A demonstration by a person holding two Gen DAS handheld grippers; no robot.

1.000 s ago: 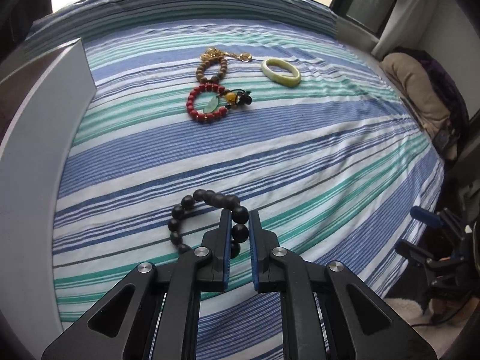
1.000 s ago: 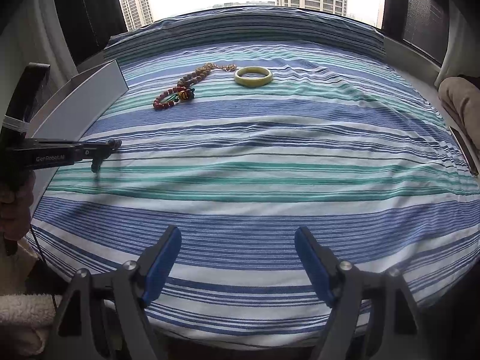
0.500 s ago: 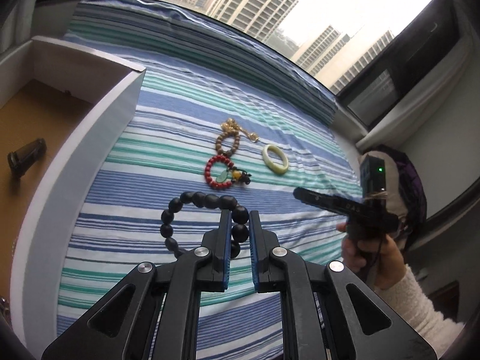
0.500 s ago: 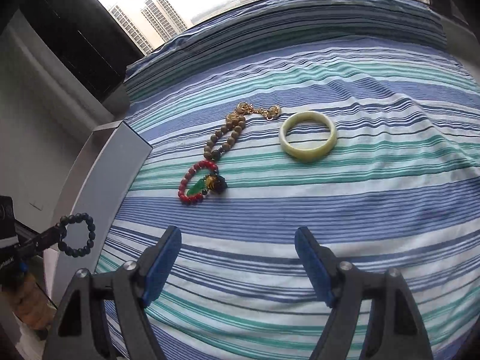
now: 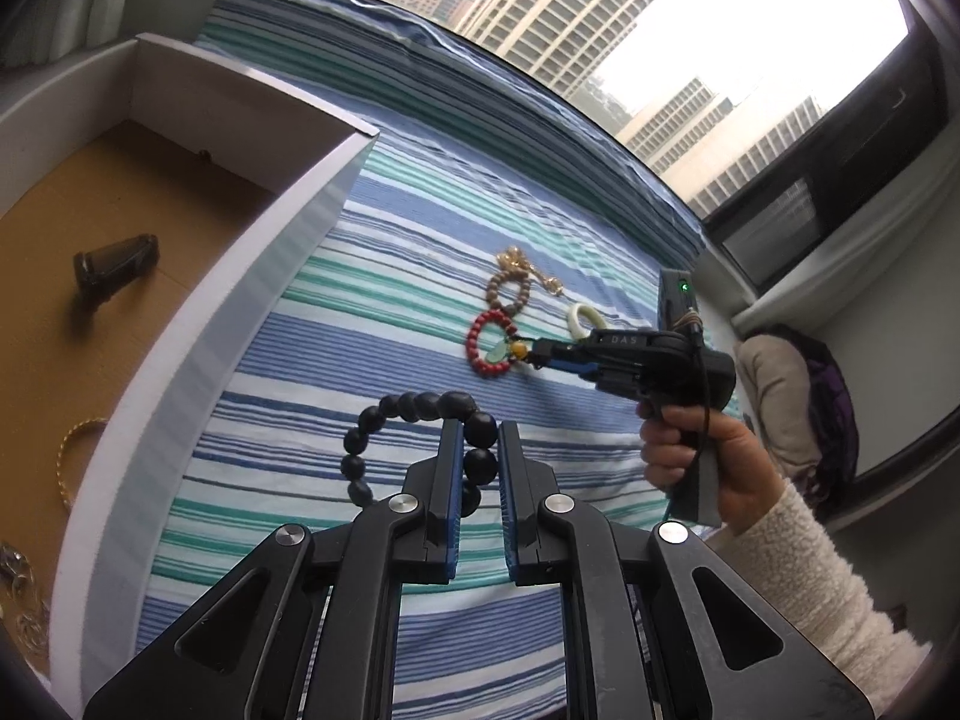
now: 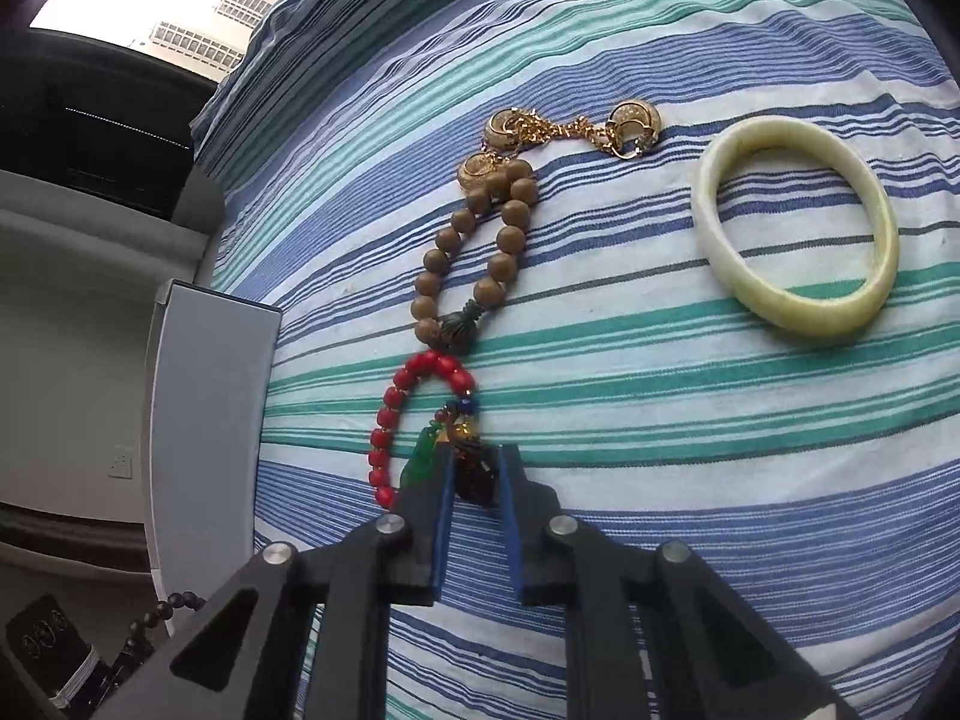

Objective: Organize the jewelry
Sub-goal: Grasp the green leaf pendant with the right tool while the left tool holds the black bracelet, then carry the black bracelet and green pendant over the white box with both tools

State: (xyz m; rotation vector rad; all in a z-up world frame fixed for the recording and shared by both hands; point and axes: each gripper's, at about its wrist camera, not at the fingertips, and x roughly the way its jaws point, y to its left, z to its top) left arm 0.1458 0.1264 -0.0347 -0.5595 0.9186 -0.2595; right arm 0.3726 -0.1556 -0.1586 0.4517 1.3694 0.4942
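Left gripper (image 5: 480, 456) is clamped on a black bead bracelet (image 5: 414, 414), holding it lifted above the striped bed sheet (image 5: 372, 312), loop hanging off to the left of the fingers. Open white box (image 5: 288, 222) sits at the left edge of the bed; inside it are a dark small object (image 5: 114, 267) on the brown floor of the box and a gold chain (image 5: 75, 438) near the wall.

Right gripper (image 6: 474, 480) points down at the red bead bracelet (image 6: 390, 414), jaws closing, with the bracelet's dark charm cluster (image 6: 474, 474) between the blue pads; pads look to be touching it. Bracelet lies on the sheet. A person's hand (image 5: 690, 450) in a fuzzy white sleeve (image 5: 822, 576) holds that gripper.

Just beyond the red bracelet, touching it, lies a brown wooden bead bracelet (image 6: 474, 240), with a gold coin chain (image 6: 570, 132) at its far end. A pale green bangle (image 6: 798, 228) lies flat to the right, apart from the others.
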